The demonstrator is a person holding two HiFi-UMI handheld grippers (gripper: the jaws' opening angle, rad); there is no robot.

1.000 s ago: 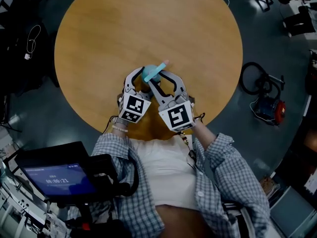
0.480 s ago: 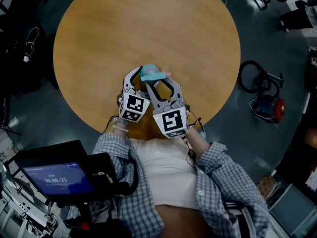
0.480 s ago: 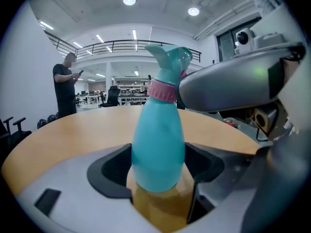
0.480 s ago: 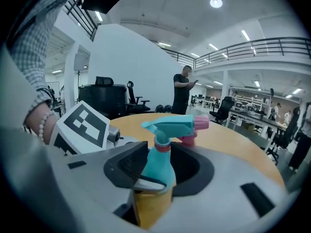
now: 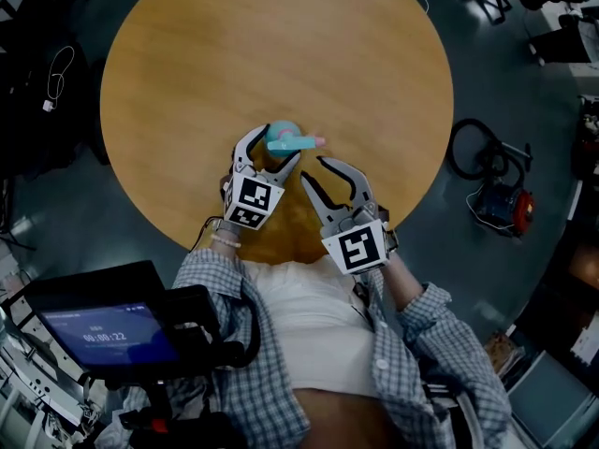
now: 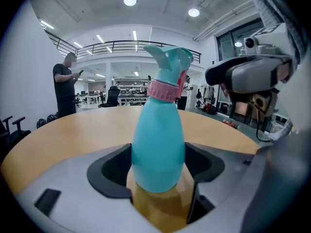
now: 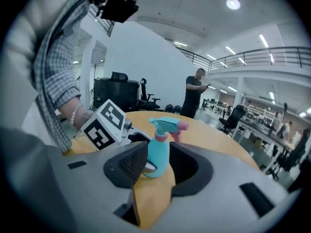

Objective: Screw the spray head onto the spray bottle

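The right tool [image 5: 314, 169] hangs released and empty just beside the left tool [image 5: 281, 142], which is clenched on the teal plastic spray bottle [image 6: 158, 144] standing upright on the round wooden surface [image 5: 281, 45]. A teal, pink-collared spray head [image 6: 170, 62] sits on the bottle's neck.

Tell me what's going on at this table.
A person holds a gripper in each hand over a round wooden table. The left gripper has its jaws closed on the body of a teal spray bottle, which stands upright on the table. The spray head sits on the bottle's neck above a pink collar; whether it is screwed tight cannot be told. The right gripper is apart from the bottle, jaws open and empty.
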